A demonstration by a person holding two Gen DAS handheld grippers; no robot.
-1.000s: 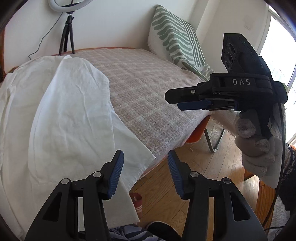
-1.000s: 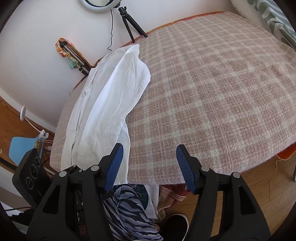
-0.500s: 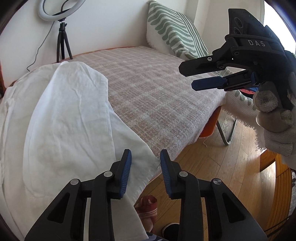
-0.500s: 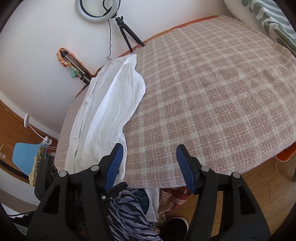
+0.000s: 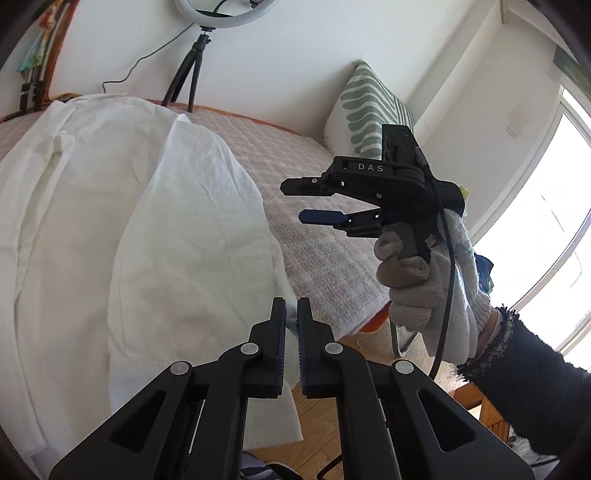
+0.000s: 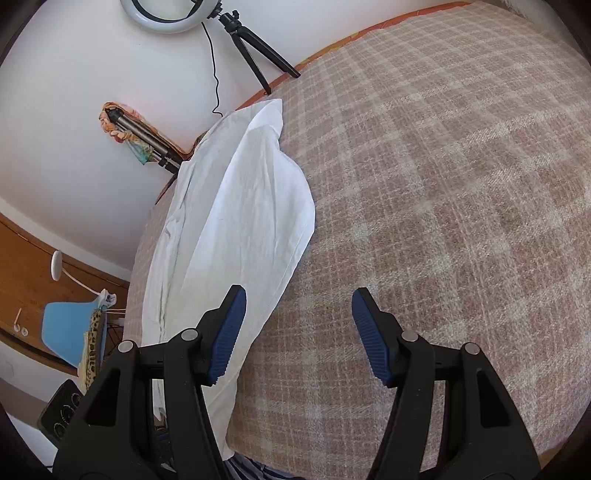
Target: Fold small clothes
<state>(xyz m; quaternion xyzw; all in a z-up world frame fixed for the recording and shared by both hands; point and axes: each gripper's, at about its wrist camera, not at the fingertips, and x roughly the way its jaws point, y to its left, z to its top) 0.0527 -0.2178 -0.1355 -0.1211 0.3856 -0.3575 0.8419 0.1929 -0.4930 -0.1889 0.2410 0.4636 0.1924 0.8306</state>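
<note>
A pink-and-cream plaid blanket (image 6: 443, 184) covers the bed under a crumpled white cotton garment (image 5: 166, 236). The left gripper (image 5: 291, 314) pinches the garment's edge; the right gripper (image 6: 298, 314) hovers with jaws spread wide.

Left gripper (image 5: 291, 317) closed, right gripper (image 6: 298, 310) agape.

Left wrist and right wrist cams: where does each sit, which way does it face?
Left wrist: on the left gripper, facing along the bed toward the striped pillow; jaws nearly shut on the white garment hem; right gripper and gloved hand show.
Right wrist: on the right gripper, looking down on the plaid blanket; jaws open, empty.
Shared: garment, blanket, ring light.
</note>
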